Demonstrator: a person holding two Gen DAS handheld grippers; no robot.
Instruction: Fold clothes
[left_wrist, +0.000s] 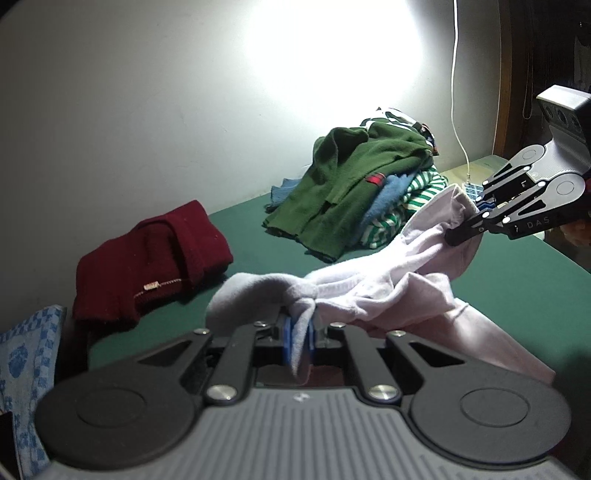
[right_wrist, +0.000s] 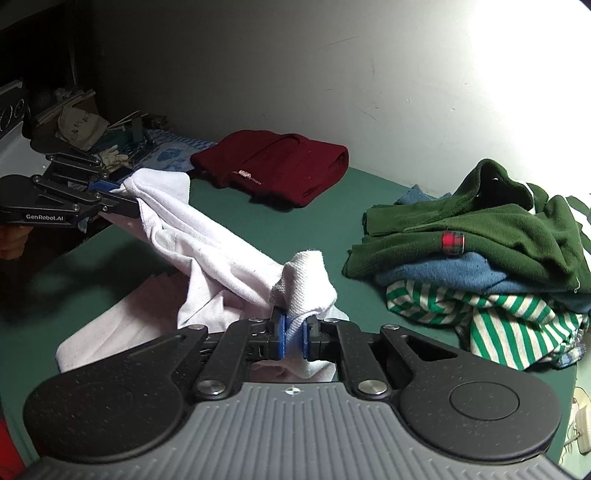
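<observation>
A white garment (left_wrist: 384, 277) (right_wrist: 207, 251) hangs stretched between both grippers above the green table (left_wrist: 517, 288) (right_wrist: 258, 229), and its lower part drapes onto the cloth. My left gripper (left_wrist: 299, 338) (right_wrist: 125, 195) is shut on one bunched end of it. My right gripper (right_wrist: 293, 332) (left_wrist: 463, 229) is shut on the other end, with fabric pinched between its blue pads (right_wrist: 281, 334). The two grippers face each other across the garment.
A folded dark red sweater (left_wrist: 147, 262) (right_wrist: 273, 170) lies near the wall. A pile of clothes (left_wrist: 362, 184) (right_wrist: 480, 251) has a green fleece on top, with blue and green-striped pieces under it. A blue patterned towel (left_wrist: 26, 369) and clutter (right_wrist: 81, 125) sit at the left end. A white cable (left_wrist: 458, 92) hangs by the wall.
</observation>
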